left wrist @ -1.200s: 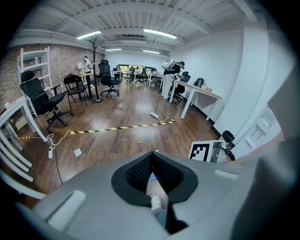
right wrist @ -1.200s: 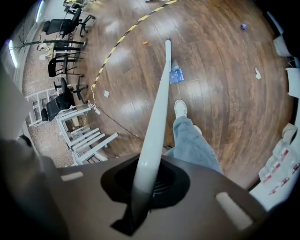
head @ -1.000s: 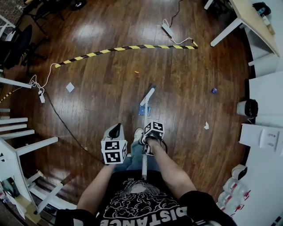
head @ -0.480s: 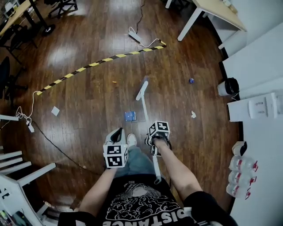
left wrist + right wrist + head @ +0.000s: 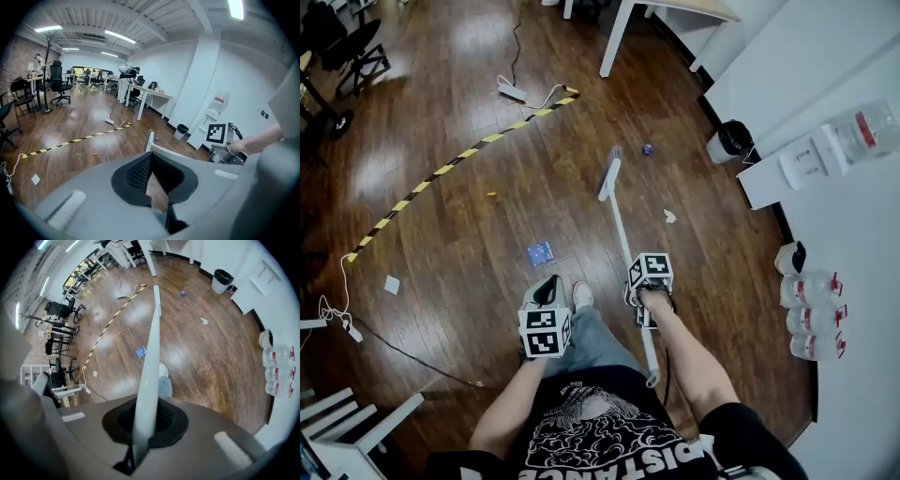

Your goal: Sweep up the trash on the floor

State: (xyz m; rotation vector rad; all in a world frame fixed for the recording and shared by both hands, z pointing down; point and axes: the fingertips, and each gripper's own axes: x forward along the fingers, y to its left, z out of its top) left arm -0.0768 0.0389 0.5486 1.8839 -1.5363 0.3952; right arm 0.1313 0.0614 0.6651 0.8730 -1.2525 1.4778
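A white broom (image 5: 623, 234) slants across the wooden floor, its head (image 5: 609, 174) far from me. My right gripper (image 5: 639, 287) is shut on its handle (image 5: 149, 362), about two thirds of the way up. My left gripper (image 5: 546, 292) hangs beside my leg, shut and holding nothing (image 5: 151, 180). Trash lies scattered: a blue wrapper (image 5: 540, 253) left of the broom, a crumpled white scrap (image 5: 670, 217) to its right, a small purple piece (image 5: 648, 149) beyond the head, an orange bit (image 5: 491, 195) and a white paper square (image 5: 391, 284) far left.
A yellow-black floor strip (image 5: 441, 170) runs diagonally to a power strip (image 5: 512, 92). A black bin (image 5: 729, 140) stands by the white counter (image 5: 825, 103) on the right, with bottles (image 5: 811, 319) along the wall. White table legs (image 5: 614, 37) rise at the back, office chairs (image 5: 337, 42) at far left.
The view has turned rightward and I have stepped forward. The broom head moved away from the blue wrapper toward the right, nearer the white scrap and the bin. Both grippers stayed as they were.
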